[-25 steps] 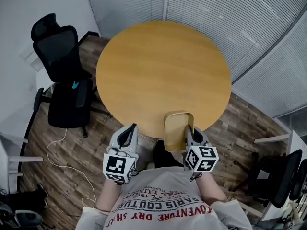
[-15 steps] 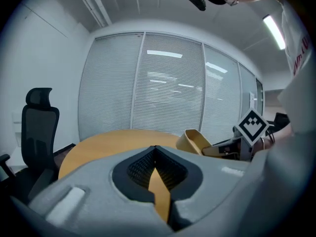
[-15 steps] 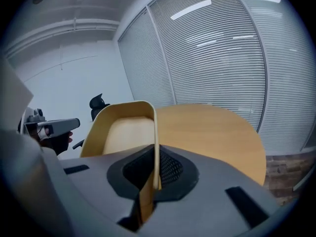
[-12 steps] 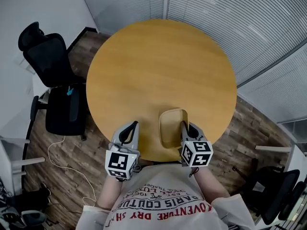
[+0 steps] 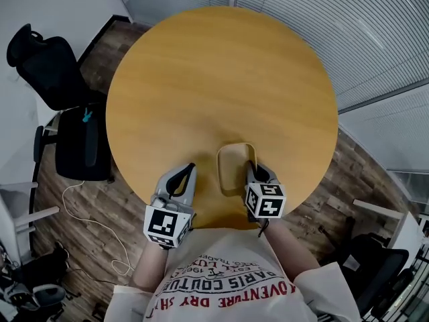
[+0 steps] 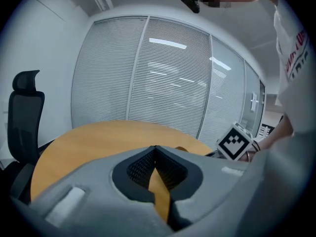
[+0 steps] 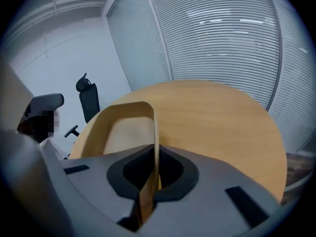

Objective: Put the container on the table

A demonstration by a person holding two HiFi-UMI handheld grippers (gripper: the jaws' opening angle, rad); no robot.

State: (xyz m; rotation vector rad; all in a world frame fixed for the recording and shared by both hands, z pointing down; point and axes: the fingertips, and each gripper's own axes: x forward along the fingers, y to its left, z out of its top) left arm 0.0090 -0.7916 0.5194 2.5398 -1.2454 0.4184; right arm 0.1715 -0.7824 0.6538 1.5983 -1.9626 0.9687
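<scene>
The container point(image 5: 234, 168) is a shallow light wooden tray with rounded corners, over the near part of the round wooden table point(image 5: 221, 79). My right gripper point(image 5: 251, 170) is shut on the tray's right wall. In the right gripper view that thin wall runs between the jaws of my right gripper point(image 7: 155, 152), and the container point(image 7: 116, 127) spreads out to the left. Whether the tray rests on the tabletop I cannot tell. My left gripper point(image 5: 186, 178) hovers just left of the tray, over the table's near edge. In its own view, my left gripper point(image 6: 155, 149) is shut on nothing.
A black office chair point(image 5: 64, 113) stands left of the table, and a white cable point(image 5: 84, 210) lies on the wood floor beside it. Another dark chair point(image 5: 375, 274) is at the lower right. Blinds point(image 5: 348, 25) curve round behind the table.
Both grippers and the container have moved forward, from just off the table's near edge to over the tabletop. The right gripper's hold on the tray's wall is unchanged.
</scene>
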